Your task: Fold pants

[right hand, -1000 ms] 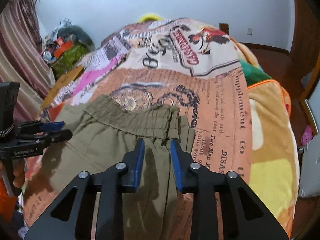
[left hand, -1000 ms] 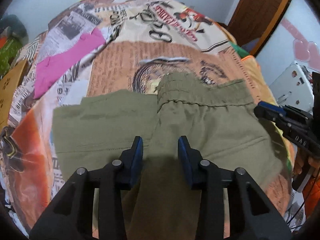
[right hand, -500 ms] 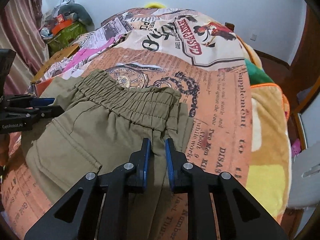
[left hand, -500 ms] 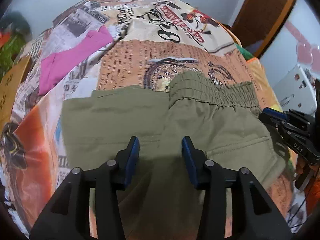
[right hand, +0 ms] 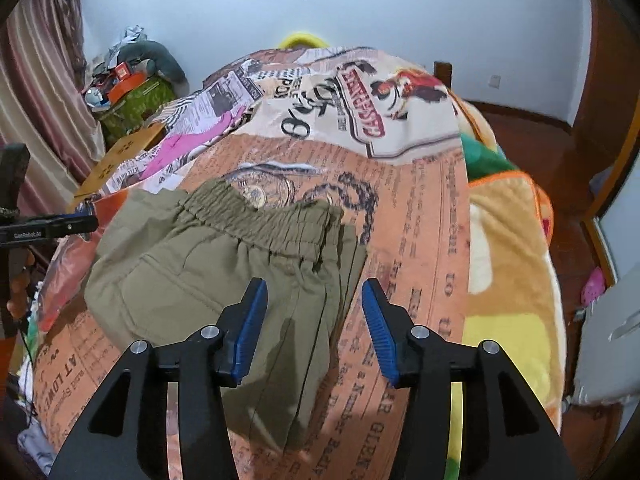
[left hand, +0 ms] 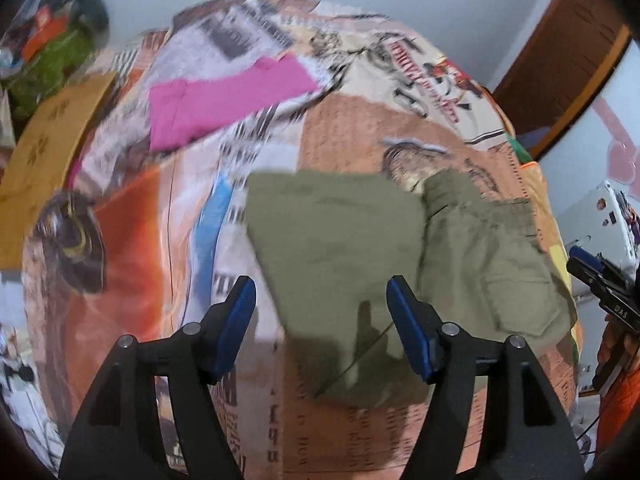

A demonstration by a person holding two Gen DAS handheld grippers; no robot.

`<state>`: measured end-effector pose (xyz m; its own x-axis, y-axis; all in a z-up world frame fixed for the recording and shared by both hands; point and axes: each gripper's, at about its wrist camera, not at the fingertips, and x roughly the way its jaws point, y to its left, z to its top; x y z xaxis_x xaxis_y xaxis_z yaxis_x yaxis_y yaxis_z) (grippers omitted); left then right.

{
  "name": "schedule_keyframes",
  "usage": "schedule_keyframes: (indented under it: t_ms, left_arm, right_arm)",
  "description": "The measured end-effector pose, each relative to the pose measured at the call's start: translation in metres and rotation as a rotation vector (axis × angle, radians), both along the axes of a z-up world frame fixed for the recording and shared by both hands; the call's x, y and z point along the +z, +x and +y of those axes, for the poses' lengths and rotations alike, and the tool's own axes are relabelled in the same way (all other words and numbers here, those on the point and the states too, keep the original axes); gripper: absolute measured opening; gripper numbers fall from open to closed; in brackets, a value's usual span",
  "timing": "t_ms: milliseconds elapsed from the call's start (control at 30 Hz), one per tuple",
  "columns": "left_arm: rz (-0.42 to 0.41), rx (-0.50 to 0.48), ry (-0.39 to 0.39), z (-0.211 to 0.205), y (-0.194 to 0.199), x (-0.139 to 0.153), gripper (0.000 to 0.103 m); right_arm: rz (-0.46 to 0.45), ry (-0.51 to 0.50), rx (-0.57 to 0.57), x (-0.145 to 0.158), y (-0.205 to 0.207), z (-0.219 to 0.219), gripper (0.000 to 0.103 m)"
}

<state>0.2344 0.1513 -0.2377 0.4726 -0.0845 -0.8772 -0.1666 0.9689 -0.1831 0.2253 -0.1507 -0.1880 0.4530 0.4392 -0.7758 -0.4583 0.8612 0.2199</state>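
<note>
The olive pants (right hand: 224, 276) lie folded at frame centre on the newspaper-print bedspread (right hand: 420, 208), waistband uppermost. Both claws, left claw (left hand: 320, 326) and right claw (right hand: 314, 326), are opening, nothing between the pads (letting go, I judge, so the fold stays flat).

pants: one olive pair (right hand: 208, 268), folded, on the newspaper-print bedspread (right hand: 416, 216)
grippers: two, left gripper (left hand: 322, 308) and right gripper (right hand: 314, 312), both over the bedspread
pink cloths: one (left hand: 224, 100), on the bedspread
</note>
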Motion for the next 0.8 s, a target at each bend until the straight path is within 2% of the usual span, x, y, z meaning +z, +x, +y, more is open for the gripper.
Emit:
schedule_keyframes:
  t_ms: [67,200,300,733,800]
  left_arm:
    - [0.039,0.024,-0.067,0.008,-0.003,-0.018,0.068]
    - [0.082,0.048,-0.131,0.012,-0.006,-0.041,0.068]
    - [0.069,0.048,-0.163,0.013,-0.004,-0.044,0.068]
    - [0.054,0.002,-0.171,0.003,0.021,-0.045,0.068]
    - [0.051,-0.003,-0.173,0.003,0.022,-0.045,0.063]
  right_arm:
    - [0.040,0.016,-0.016,-0.010,0.000,-0.003,0.045]
    - [0.102,0.030,-0.044,-0.026,0.000,-0.009,0.045]
    - [0.150,0.073,-0.058,-0.034,0.004,-0.014,0.046]
    - [0.195,0.144,-0.053,-0.053,0.023,-0.002,0.052]
    - [0.206,0.161,-0.056,-0.055,0.027,-0.003,0.052]
